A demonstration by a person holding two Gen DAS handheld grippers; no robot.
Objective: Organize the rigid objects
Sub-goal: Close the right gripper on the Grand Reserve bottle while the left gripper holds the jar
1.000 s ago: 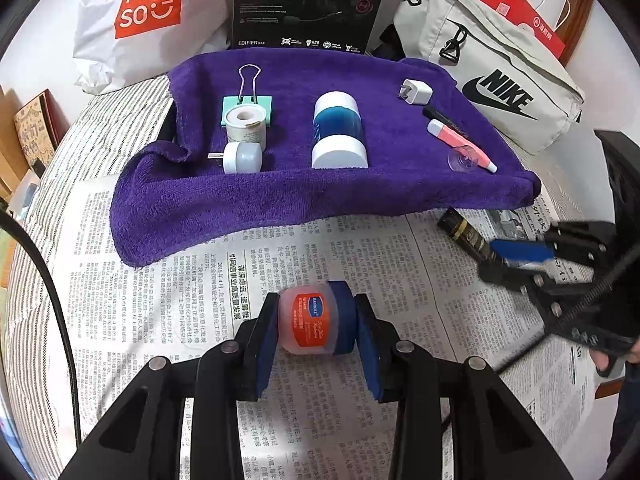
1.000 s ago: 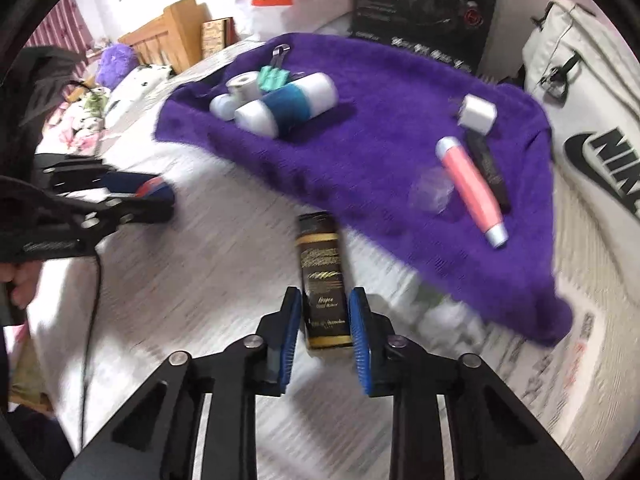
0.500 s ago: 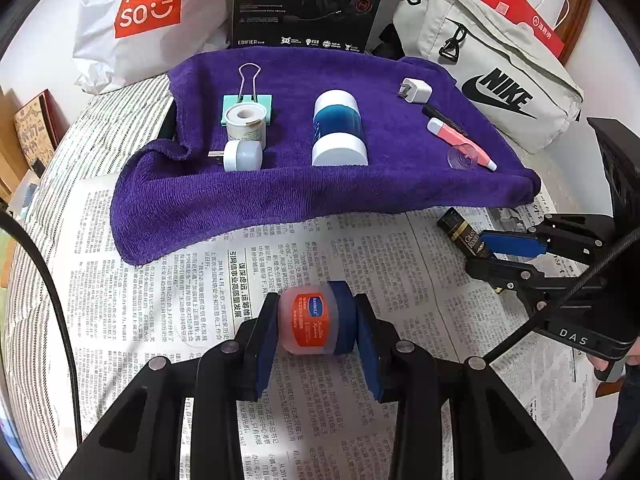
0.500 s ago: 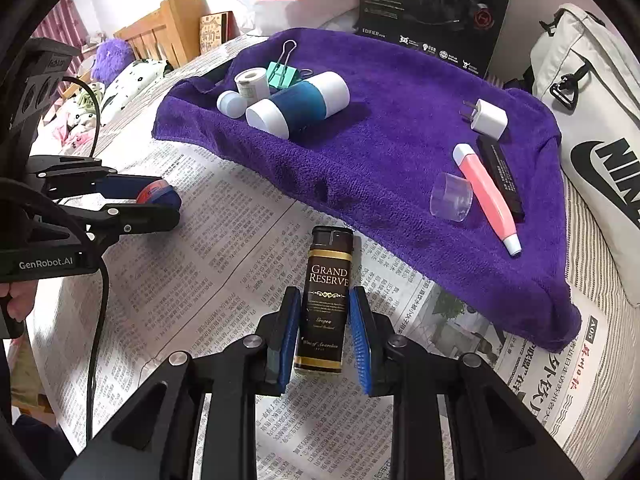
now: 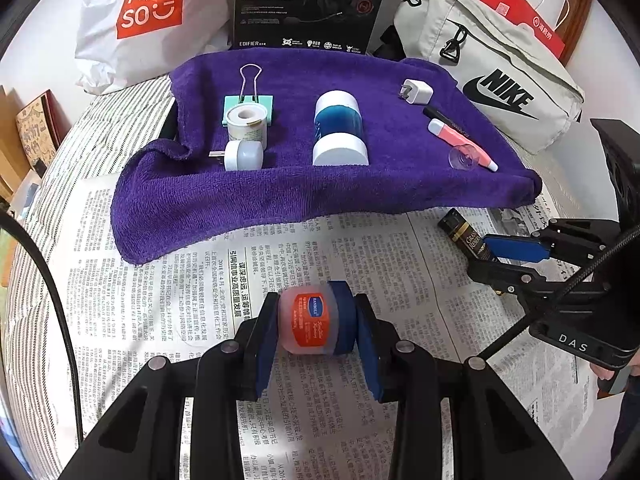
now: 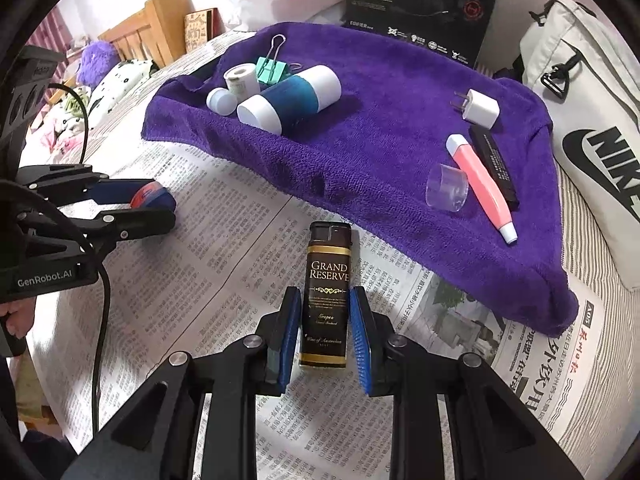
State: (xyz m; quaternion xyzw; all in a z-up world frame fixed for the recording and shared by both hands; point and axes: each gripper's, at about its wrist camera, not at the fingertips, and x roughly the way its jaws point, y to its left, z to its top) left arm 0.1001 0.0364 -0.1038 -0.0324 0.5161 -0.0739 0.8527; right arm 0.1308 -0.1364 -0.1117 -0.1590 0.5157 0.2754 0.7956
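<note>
My left gripper (image 5: 316, 326) is shut on a small Vaseline jar (image 5: 314, 324) with an orange label and blue lid, just above the newspaper (image 5: 360, 252). It also shows in the right wrist view (image 6: 150, 196). My right gripper (image 6: 324, 334) straddles a black Grand Reserve lighter (image 6: 326, 292) lying on the newspaper, the blue pads close beside it with small gaps. The lighter shows in the left wrist view (image 5: 464, 232). The purple towel (image 5: 304, 192) holds a blue and white bottle (image 5: 339, 128), a tape roll (image 5: 245, 122), a binder clip (image 5: 248, 98), a white charger (image 5: 416, 91) and a pink pen (image 5: 460, 142).
A Miniso bag (image 5: 148, 12), a black Edifier box (image 5: 308, 0) and a grey Nike bag (image 5: 492, 72) stand behind the towel. A clear cap (image 6: 446, 187) and black stick (image 6: 494, 164) lie by the pen. A wooden bed frame (image 6: 152, 28) is at far left.
My right gripper has swung in over the lighter and stopped with its pads on either side, then widened slightly. My left gripper has kept the jar still.
</note>
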